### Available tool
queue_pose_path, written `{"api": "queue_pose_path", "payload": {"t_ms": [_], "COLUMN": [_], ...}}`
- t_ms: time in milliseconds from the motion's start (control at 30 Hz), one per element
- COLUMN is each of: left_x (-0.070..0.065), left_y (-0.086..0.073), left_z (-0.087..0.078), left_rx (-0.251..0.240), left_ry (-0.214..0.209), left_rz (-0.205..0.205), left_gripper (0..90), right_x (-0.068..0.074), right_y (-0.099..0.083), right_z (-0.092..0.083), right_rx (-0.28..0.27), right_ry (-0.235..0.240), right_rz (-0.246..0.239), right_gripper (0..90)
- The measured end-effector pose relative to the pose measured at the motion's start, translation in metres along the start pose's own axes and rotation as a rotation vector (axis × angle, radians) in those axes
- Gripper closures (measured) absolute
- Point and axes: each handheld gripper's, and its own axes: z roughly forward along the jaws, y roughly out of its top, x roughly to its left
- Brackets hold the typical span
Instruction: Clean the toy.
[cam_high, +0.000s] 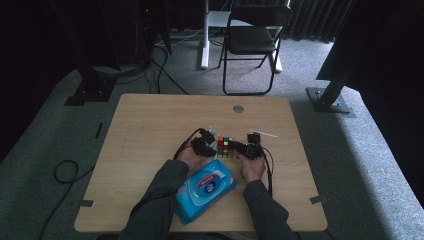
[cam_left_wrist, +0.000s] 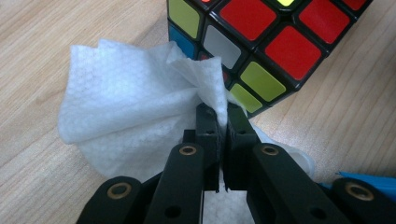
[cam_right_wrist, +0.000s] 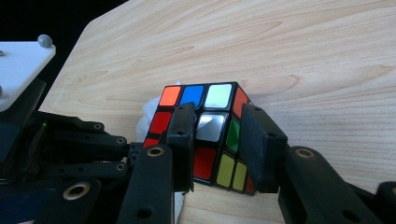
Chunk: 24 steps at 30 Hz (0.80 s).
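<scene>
The left gripper (cam_left_wrist: 222, 116) pinches one white wet wipe (cam_left_wrist: 126, 112) tight, pressed against one puzzle cube (cam_left_wrist: 261, 42). The right gripper (cam_right_wrist: 219, 140) squeezes that cube from its other side, on the wooden table (cam_high: 150, 125). Both hands lie low, side by side. The high view also shows one blue pack of wipes (cam_high: 205, 192) near the person's sleeves.

The right gripper (cam_right_wrist: 218, 140) has its black jaws clamped on a Rubik's cube (cam_right_wrist: 205, 135) standing on the light wooden surface (cam_right_wrist: 280, 56). A white wipe (cam_right_wrist: 148, 114) touches the cube's far-left side, just beside the left gripper (cam_right_wrist: 70, 149).
</scene>
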Motion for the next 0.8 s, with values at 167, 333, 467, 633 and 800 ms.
{"api": "queue_pose_path", "payload": {"t_ms": [167, 333, 467, 633, 800], "left_x": [-0.001, 0.0, 0.004, 0.008, 0.01], "left_y": [0.0, -0.002, -0.006, -0.008, -0.011], "left_z": [0.0, -0.001, -0.003, -0.004, -0.006], "left_rx": [-0.001, -0.007, -0.013, -0.019, -0.014], "left_ry": [0.009, 0.004, -0.001, -0.008, 0.001], "left_rz": [0.013, -0.003, -0.02, -0.029, -0.036], "left_gripper": [86.6, 86.5, 86.4, 86.4, 86.4], "right_x": [0.001, 0.002, 0.002, 0.002, 0.0], "right_y": [-0.001, -0.001, -0.001, 0.001, 0.003], "right_z": [-0.001, -0.001, -0.001, -0.007, -0.014], "right_rx": [-0.005, -0.005, 0.0, -0.026, -0.051], "right_ry": [-0.015, -0.027, -0.03, -0.016, -0.032], "right_rz": [-0.015, -0.02, -0.019, -0.027, -0.04], "right_gripper": [63.1, 62.4, 61.5, 61.3, 61.3]}}
